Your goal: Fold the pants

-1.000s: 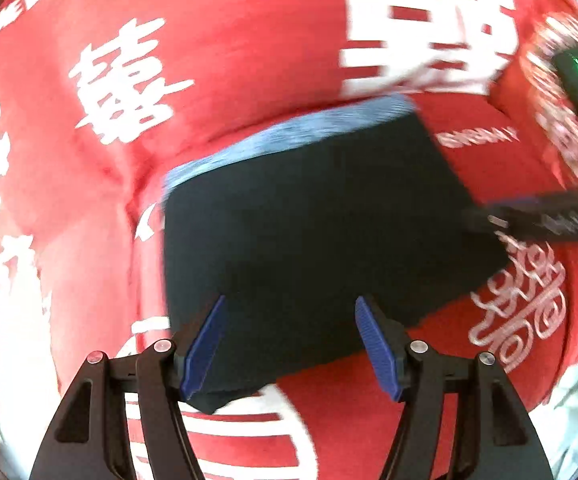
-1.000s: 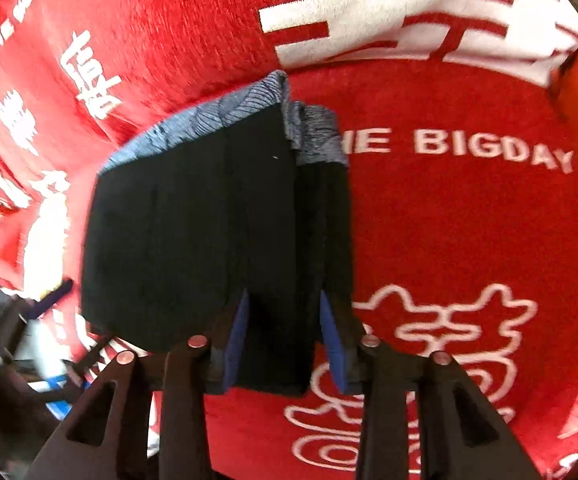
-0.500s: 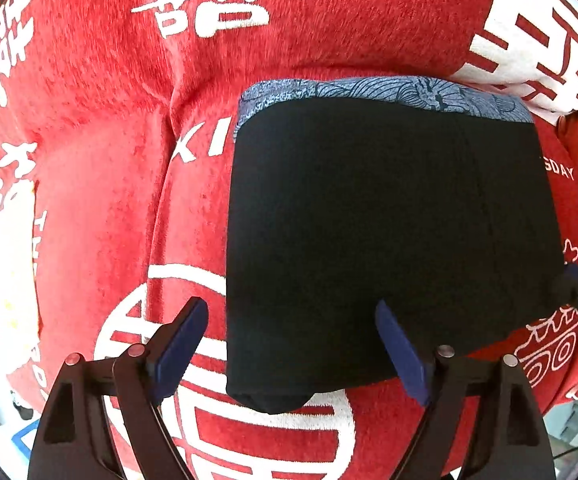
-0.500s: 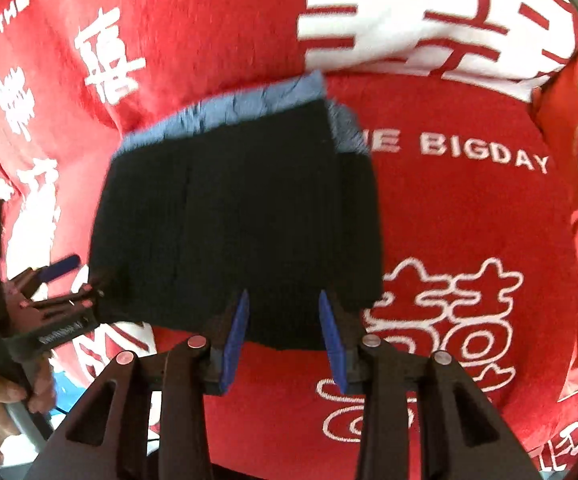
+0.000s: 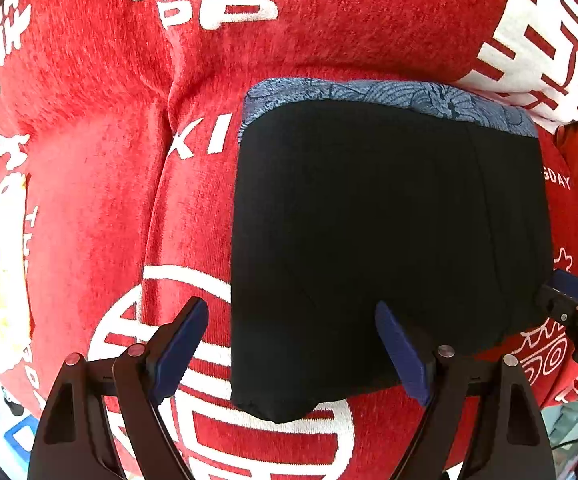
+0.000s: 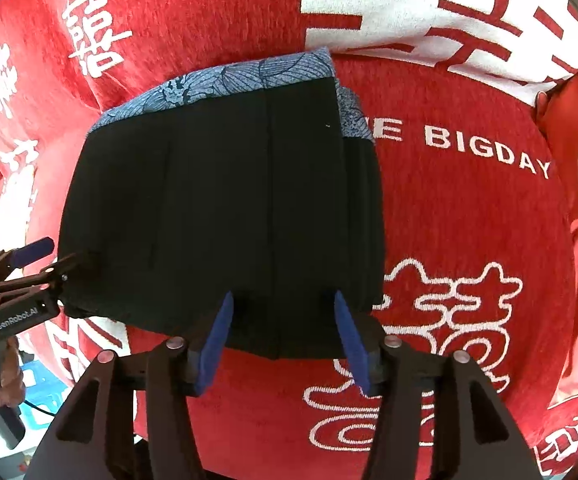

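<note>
Left wrist: hand-held gripper [image 5: 293,354] wide open above pants [image 5: 389,248].

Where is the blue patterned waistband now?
In both wrist views the waistband runs along the far edge of the black pants, away from both claws, on the red blanket.

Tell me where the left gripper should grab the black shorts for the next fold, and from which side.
Probably the near hem corner of the black shorts, approached low from the near side. It bulges off the red blanket, between the open left gripper fingers.

One pair of black pants [image 5: 389,240]; two grippers, left [image 5: 293,344] and right [image 6: 285,336]; one red blanket [image 5: 89,160].
</note>
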`<state>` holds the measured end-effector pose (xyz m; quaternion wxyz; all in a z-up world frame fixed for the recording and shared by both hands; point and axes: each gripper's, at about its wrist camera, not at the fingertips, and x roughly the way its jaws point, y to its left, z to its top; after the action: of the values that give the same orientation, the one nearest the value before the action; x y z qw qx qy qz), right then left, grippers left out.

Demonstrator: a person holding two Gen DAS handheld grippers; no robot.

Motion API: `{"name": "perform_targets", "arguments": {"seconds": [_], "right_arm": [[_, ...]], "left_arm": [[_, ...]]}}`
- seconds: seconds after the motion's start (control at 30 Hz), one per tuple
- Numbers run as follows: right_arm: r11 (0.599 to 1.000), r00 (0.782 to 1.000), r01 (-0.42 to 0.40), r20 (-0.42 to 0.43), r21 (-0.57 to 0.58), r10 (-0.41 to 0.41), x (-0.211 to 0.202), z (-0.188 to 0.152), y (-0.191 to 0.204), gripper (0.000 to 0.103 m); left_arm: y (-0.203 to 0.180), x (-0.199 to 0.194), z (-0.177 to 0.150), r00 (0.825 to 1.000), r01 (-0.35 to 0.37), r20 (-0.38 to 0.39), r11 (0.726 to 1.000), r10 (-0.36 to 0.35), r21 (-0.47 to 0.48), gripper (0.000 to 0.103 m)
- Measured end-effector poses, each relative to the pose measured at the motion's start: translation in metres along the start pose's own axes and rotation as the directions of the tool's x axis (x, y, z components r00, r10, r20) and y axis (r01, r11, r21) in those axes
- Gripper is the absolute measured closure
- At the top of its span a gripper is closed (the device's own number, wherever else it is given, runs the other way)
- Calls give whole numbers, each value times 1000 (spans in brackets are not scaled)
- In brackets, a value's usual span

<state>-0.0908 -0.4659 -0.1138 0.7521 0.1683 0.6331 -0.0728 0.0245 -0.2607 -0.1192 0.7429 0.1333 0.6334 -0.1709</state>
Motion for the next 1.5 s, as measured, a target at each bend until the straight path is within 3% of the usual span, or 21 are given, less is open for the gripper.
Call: {"name": "perform_targets", "arguments": {"seconds": [0.1, 0.43, 0.57, 1.5], "right_arm": [[1000, 1000, -2, -2, 9, 2, 2, 3, -3, 40], [999, 999, -35, -8, 29, 35, 6, 6, -12, 38], [999, 999, -34, -12, 41, 35, 7, 6, -16, 31], [991, 995, -94, -20, 93, 96, 4, 3, -35, 30]], "left_arm": [[3, -1, 3, 1000, -9, 5, 1000, 9, -2, 17], [7, 1, 15, 1000, -24, 4, 1000, 24, -8, 17], [8, 2, 16, 1000, -20, -3, 1000, 20, -13, 17], [8, 7, 18, 1000, -10, -22, 1000, 9, -13, 17]]}}
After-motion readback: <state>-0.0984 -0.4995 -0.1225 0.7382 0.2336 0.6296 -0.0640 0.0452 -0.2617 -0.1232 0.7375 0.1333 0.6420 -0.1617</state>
